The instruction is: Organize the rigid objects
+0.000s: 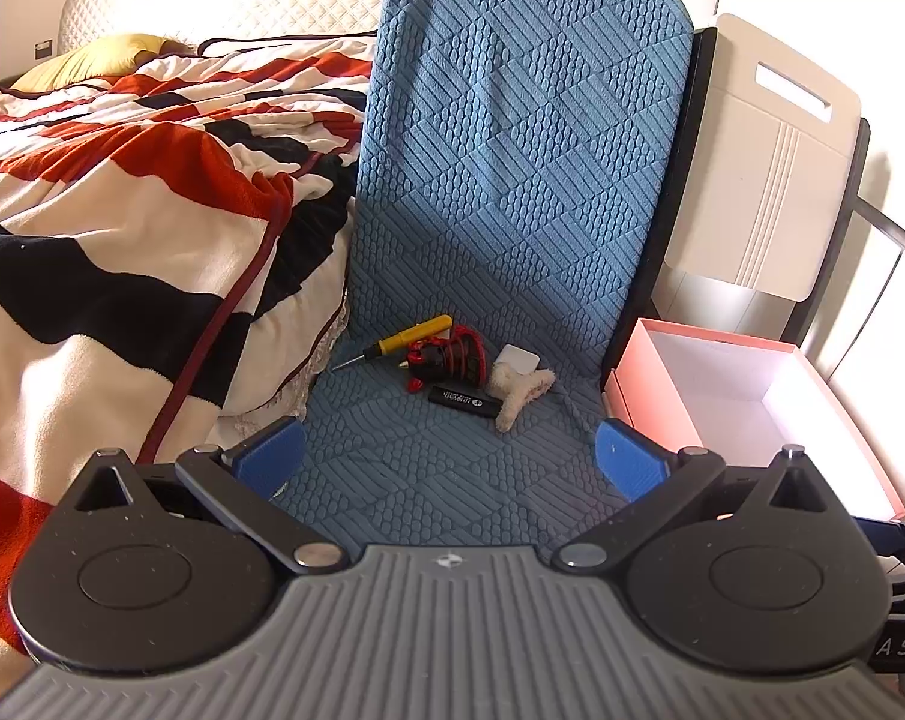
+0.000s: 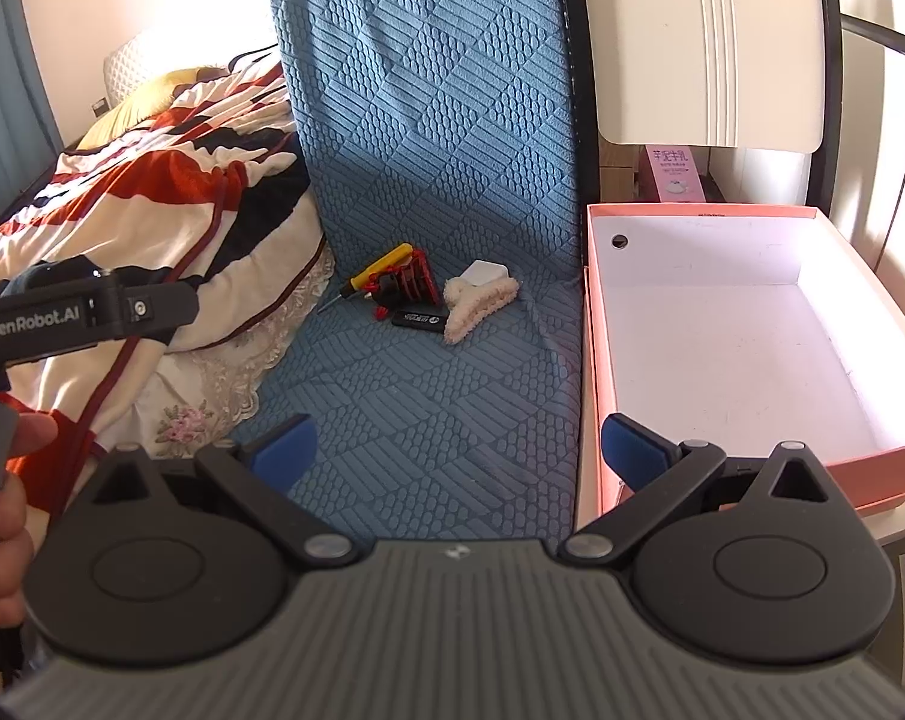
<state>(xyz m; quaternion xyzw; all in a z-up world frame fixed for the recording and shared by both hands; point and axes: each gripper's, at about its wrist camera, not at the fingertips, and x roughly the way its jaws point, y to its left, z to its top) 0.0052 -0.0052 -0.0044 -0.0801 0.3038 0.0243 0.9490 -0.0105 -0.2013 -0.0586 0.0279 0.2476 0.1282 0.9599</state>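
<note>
A small pile lies at the back of a blue textured seat cushion point(image 1: 440, 468): a yellow-handled screwdriver point(image 1: 404, 339), a red and black coiled object point(image 1: 452, 354), a black flat stick with white lettering point(image 1: 464, 401), a white square block point(image 1: 517, 359) and a fluffy cream hair claw point(image 1: 521, 390). The same pile shows in the right wrist view: screwdriver point(image 2: 380, 267), red and black object point(image 2: 410, 285), black stick point(image 2: 419, 318), white block point(image 2: 485, 272), cream claw point(image 2: 476, 303). My left gripper point(image 1: 449, 459) and my right gripper point(image 2: 455, 450) both stand open and hold nothing, well short of the pile.
An open pink box point(image 2: 596, 372) with a white inside stands right of the cushion, also seen as the pink box point(image 1: 656, 414). A red, black and white striped blanket point(image 1: 122, 228) covers the bed at left. A white board point(image 1: 770, 180) leans behind. A hand point(image 2: 2, 516) holds the other gripper.
</note>
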